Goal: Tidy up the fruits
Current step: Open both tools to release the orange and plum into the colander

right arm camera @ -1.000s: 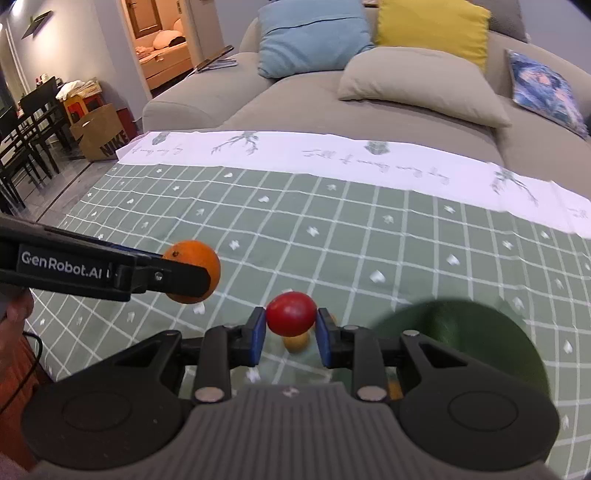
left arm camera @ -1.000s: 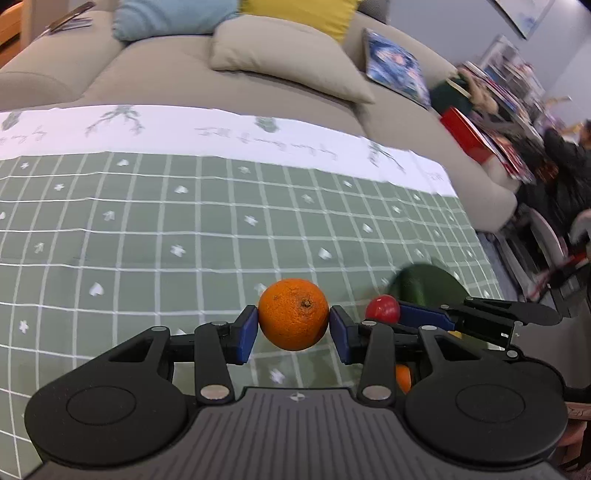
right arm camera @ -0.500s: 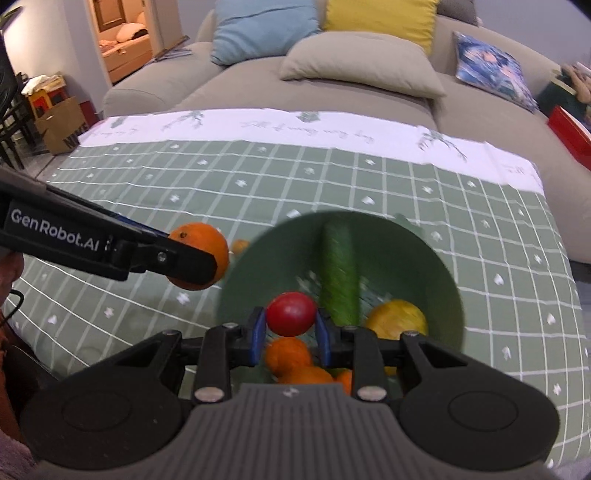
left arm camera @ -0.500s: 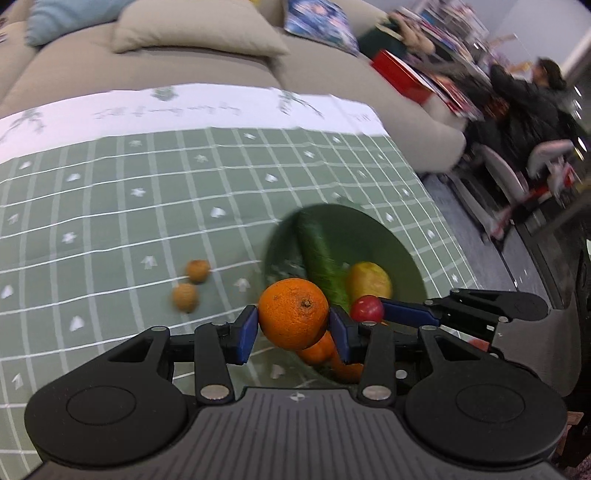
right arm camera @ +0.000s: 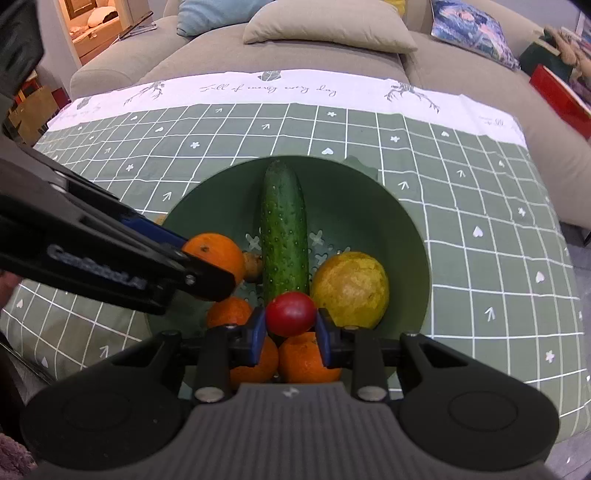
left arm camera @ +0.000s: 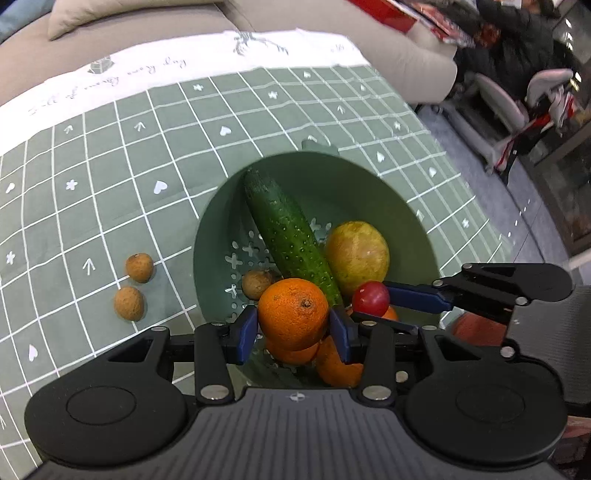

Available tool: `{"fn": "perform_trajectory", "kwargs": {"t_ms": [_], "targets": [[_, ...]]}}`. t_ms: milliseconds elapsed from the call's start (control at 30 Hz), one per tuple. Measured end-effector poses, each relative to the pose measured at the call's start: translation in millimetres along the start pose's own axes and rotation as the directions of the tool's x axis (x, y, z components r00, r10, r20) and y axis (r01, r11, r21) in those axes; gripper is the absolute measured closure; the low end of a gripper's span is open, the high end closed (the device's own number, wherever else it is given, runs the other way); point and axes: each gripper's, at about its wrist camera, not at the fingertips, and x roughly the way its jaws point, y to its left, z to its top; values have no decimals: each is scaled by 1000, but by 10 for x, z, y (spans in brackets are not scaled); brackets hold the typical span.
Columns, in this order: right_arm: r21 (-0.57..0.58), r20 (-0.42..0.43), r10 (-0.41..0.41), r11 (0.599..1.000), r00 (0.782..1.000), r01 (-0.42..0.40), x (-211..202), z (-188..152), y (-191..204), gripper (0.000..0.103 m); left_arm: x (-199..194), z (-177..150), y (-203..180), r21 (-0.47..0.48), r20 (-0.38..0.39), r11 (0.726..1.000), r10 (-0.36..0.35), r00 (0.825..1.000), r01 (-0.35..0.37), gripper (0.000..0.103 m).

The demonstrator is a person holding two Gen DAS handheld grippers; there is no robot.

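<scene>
My left gripper [left arm camera: 293,328] is shut on an orange [left arm camera: 293,312] and holds it over the near left part of a green strainer bowl [left arm camera: 413,225]. My right gripper [right arm camera: 290,334] is shut on a small red fruit [right arm camera: 290,313], also above the bowl [right arm camera: 410,236]. The bowl holds a cucumber [right arm camera: 283,232], a yellow-green round fruit [right arm camera: 350,290], several oranges [right arm camera: 308,362] and a small brown fruit [left arm camera: 255,283]. The right gripper with the red fruit [left arm camera: 370,298] shows in the left wrist view, and the left gripper's orange [right arm camera: 216,254] in the right wrist view.
Two small brown fruits [left arm camera: 139,267] [left arm camera: 128,303] lie on the green checked tablecloth [left arm camera: 110,177] left of the bowl. A beige sofa with cushions [right arm camera: 325,26] stands behind the table. The table's right edge [left arm camera: 491,206] drops to the floor near chairs.
Both grippers have moved over the bowl with their fruits and come lower toward it. The bowl's contents now fill the middle of both views.
</scene>
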Motion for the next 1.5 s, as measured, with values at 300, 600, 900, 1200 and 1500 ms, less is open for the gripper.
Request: {"fn": "perform_trajectory", "kwargs": {"t_ms": [300, 600, 900, 1200, 1500], "targets": [[-5, -31, 15, 1000, 999, -15, 172, 43, -54, 78, 197, 66, -8, 27, -60, 999, 30, 998, -29, 56], [-24, -44, 11, 1000, 999, -12, 210, 72, -18, 78, 208, 86, 3, 16, -56, 1000, 21, 998, -20, 55], [-35, -36, -24, 999, 999, 23, 134, 99, 70, 56, -18, 40, -4, 32, 8, 999, 24, 1000, -24, 54], [-48, -3, -66, 997, 998, 65, -75, 127, 252, 41, -440, -76, -2, 53, 108, 998, 38, 993, -44, 54], [-59, 33, -24, 998, 999, 26, -238, 142, 518, 40, -798, -327, 148, 75, 207, 988, 117, 971, -135, 54]]}}
